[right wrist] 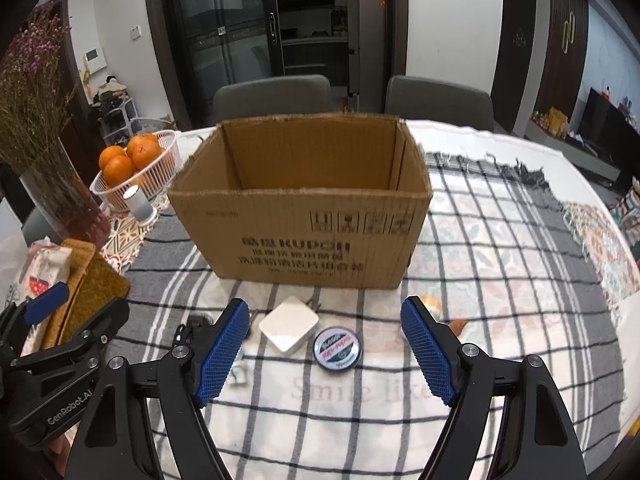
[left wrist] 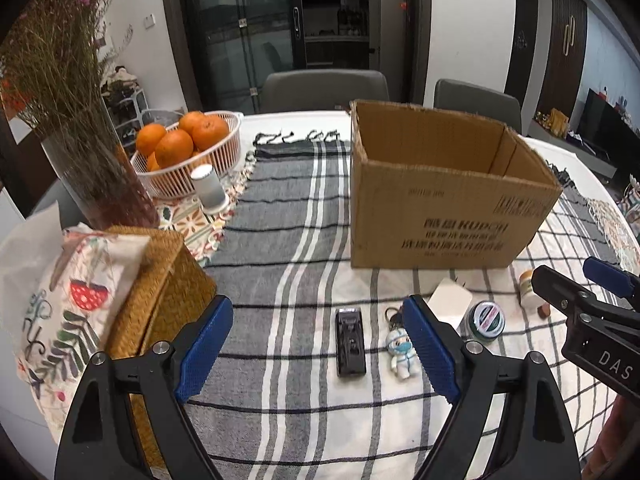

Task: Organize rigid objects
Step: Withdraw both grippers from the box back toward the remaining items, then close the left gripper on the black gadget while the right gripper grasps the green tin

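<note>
Hovering over the plaid cloth [left wrist: 304, 240], your left gripper [left wrist: 320, 348] and right gripper [right wrist: 324, 348] both stand wide apart, empty. Black case [left wrist: 351, 342], figurine keychain [left wrist: 401, 350], white block [right wrist: 289, 329] and round tin [right wrist: 337, 348] lie just before the open cardboard box [right wrist: 304, 216].

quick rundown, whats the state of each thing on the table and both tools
cardboard box: upright, top open, no contents visible
black lighter-like case: lying flat on the cloth
figurine keychain: lying flat
white square adapter: lying flat
round tin: lid on, label up
small jar: upright, lid on
fruit basket: holding oranges
left tool: open, empty
right tool: open, empty
</note>
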Motion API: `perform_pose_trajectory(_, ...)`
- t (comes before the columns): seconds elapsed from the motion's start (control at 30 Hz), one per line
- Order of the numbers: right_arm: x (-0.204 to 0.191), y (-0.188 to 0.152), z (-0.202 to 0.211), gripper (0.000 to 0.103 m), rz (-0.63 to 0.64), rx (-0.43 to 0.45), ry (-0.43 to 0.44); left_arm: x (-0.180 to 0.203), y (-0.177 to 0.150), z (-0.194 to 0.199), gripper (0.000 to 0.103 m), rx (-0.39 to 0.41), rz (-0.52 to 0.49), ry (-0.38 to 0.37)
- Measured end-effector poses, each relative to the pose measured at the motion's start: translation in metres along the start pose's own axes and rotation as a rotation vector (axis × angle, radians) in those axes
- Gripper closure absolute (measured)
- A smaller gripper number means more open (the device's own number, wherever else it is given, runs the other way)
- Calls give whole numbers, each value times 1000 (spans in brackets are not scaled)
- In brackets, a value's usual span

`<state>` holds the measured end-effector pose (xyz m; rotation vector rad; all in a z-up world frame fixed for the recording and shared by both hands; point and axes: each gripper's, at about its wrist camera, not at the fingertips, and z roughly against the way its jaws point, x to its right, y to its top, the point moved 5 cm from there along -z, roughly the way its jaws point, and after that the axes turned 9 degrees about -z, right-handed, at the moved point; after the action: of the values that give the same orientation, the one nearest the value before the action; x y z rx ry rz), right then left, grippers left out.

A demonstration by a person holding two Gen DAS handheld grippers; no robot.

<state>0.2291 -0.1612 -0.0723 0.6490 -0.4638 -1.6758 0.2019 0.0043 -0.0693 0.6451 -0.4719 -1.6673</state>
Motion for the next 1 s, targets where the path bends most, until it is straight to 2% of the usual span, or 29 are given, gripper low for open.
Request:
perform_pose_trajectory(0.27, 7, -18, -22, 24, -32, -58, -13, 5, -17, -22, 18, -59, -16, -17)
perform_pose_trajectory(0.47, 13, -32, -38, 24, -55, -100, -23, 11, -26, -38, 25, -98, -38, -28)
perform_pose_trajectory(1.0, 26, -62, -73, 24, -104, -204, -51, 22, -46, -72, 35, -175, -48, -70)
